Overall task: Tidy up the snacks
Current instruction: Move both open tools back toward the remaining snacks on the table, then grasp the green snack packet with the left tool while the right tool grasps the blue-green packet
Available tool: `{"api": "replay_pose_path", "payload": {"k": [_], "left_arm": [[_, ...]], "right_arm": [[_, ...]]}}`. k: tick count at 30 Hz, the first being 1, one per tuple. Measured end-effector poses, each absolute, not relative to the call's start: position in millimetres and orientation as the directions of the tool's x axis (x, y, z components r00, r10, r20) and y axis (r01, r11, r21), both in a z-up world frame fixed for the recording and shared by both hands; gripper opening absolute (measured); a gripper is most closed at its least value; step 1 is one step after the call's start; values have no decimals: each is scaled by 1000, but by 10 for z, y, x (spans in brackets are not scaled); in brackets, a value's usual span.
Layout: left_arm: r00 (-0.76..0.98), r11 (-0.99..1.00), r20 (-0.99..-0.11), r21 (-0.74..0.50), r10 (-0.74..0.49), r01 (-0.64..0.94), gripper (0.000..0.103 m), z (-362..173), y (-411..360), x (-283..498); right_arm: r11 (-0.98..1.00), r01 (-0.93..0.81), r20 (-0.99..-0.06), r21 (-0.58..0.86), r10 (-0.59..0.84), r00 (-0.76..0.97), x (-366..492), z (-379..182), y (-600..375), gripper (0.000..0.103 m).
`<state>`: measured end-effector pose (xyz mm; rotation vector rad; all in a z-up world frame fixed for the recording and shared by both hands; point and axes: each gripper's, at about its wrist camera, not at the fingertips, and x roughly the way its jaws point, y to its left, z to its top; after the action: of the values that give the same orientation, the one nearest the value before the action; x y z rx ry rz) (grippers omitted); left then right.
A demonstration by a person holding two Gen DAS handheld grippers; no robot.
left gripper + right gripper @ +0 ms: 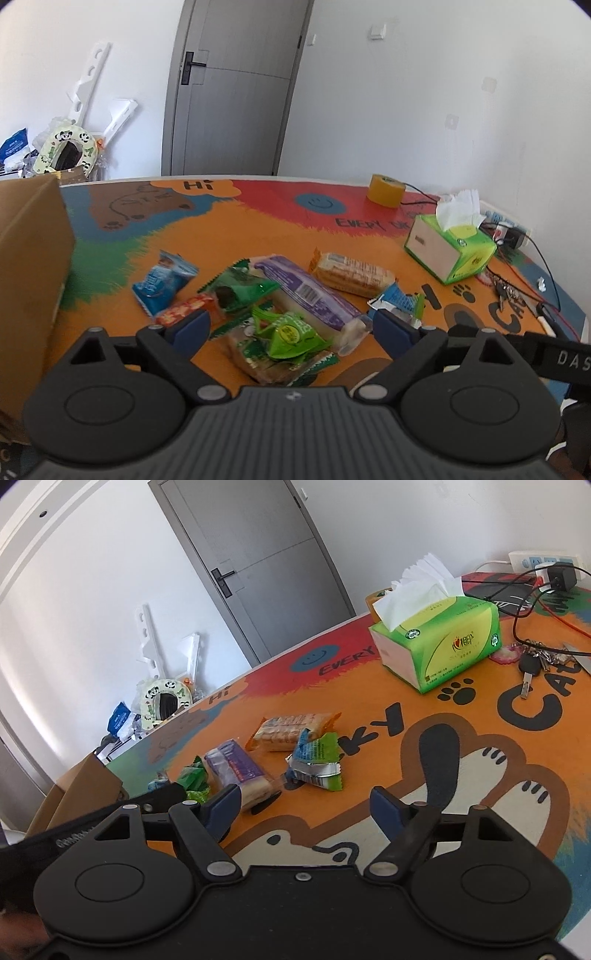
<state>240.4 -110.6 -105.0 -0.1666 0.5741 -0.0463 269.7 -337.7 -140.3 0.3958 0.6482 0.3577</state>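
I see every snack (280, 295) loose on the tabletop (229, 236), none visibly in the cardboard box (29, 258). My left tongs (291, 328) and right tongs (306, 806) gape apart, empty. All sorting remains, I judge.

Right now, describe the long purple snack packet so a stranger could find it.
On the orange cartoon table mat, find the snack pile left of the green tissue box. The long purple plastic packet lies diagonally mid-pile, the only purple wrapper, showing pale contents at its clear end.

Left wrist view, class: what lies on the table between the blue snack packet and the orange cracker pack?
A green packet and the long purple-wrapped snack, shown in the left wrist view.
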Motion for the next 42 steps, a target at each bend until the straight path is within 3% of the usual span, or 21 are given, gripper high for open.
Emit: {"api": "replay_pose_path", "payload": {"k": [3, 5, 10, 12, 25, 34, 35, 39, 42], "left_arm": [[828, 986, -554, -164, -93, 0, 71, -1110, -1142, 2473], [816, 985, -570, -174, -101, 0, 44, -1155, -1137, 2509], [820, 983, -565, -181, -92, -15, 37, -1181, -1094, 2493], [826, 983, -556, -185, -94, -13, 28, -1162, -1075, 2485], [850, 974, -518, -226, -96, -29, 28, -1009, -903, 2411], [860, 968, -506, -242, -65, -70, 28, -962, -687, 2380], [861, 968, -505, -242, -62, -72, 28, -965, -669, 2378], [864, 964, -501, -252, -58, -82, 28, -964, -598, 2348], [864, 966, -500, -244, -53, -82, 28, -959, -595, 2325]], "right_arm": [[863, -191, -508, 467, 439, 741, 2727, -1430, -3388, 77], [862, -189, -510, 471, 441, 739, 2756, -1447, -3392, 77], [858, -192, -513, 476, 448, 732, 2818, -1490, -3361, 77], [858, -191, -514, 477, 449, 731, 2841, -1502, -3348, 77], [860, -192, -522, 472, 448, 726, 3081, -1552, -3210, 77], [907, -127, -549, 402, 350, 759, 3398, -1572, -3033, 77], [910, -124, -558, 396, 345, 755, 3433, -1592, -3006, 74], [917, -154, -570, 369, 354, 742, 3449, -1662, -2914, 28], [900, -176, -558, 400, 391, 732, 3356, -1656, -2939, 27]]}}
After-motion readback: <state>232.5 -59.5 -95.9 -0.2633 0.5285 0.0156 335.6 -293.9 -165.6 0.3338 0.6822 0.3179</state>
